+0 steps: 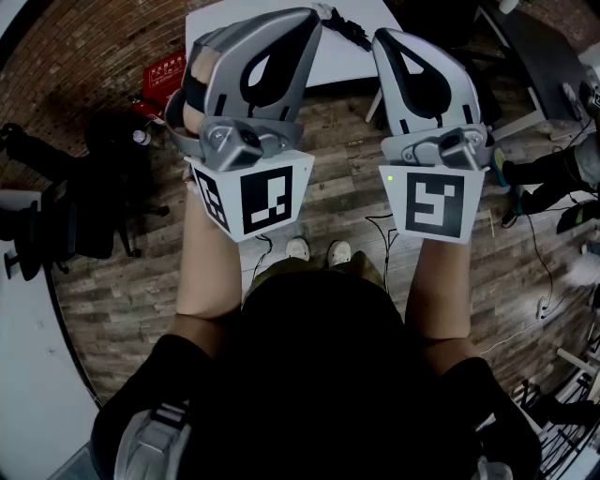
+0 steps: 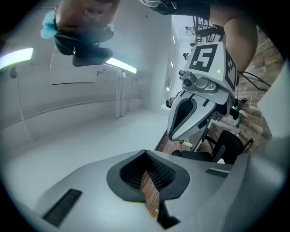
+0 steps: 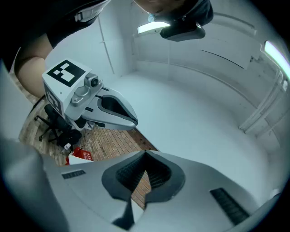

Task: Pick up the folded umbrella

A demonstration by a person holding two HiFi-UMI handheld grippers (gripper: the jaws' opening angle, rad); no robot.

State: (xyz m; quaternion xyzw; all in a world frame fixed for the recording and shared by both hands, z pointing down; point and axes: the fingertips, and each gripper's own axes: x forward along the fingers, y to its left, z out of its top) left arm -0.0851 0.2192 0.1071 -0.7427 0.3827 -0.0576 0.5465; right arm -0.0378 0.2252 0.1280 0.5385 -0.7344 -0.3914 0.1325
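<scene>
Left gripper view: the jaws of the left gripper (image 2: 145, 153) are seen brought together at their tips. Only a narrow wedge is left below the tips, and nothing but the wooden floor (image 2: 149, 192) shows through it. Nothing is held. In the right gripper view the right gripper (image 3: 145, 154) is likewise closed tip to tip and empty, with the same bare wedge.

In the head view both grippers are held up side by side before the person, their noses aimed toward the white table (image 1: 347, 64) and raised a little above level. The folded umbrella cannot be made out with certainty in any view. A thin dark thing (image 1: 345, 26) is seen on the table's near part, between the two noses and largely covered by them. It may be the umbrella, but its shape is too hidden to tell.

If that is the umbrella, it is judged to lie ahead of and below both pairs of jaws. Its long axis appears slanted across the table's near part. Neither hand is clearly nearer, the right perhaps slightly. The jaws would have to be opened and lowered toward the table before any grasp.
</scene>
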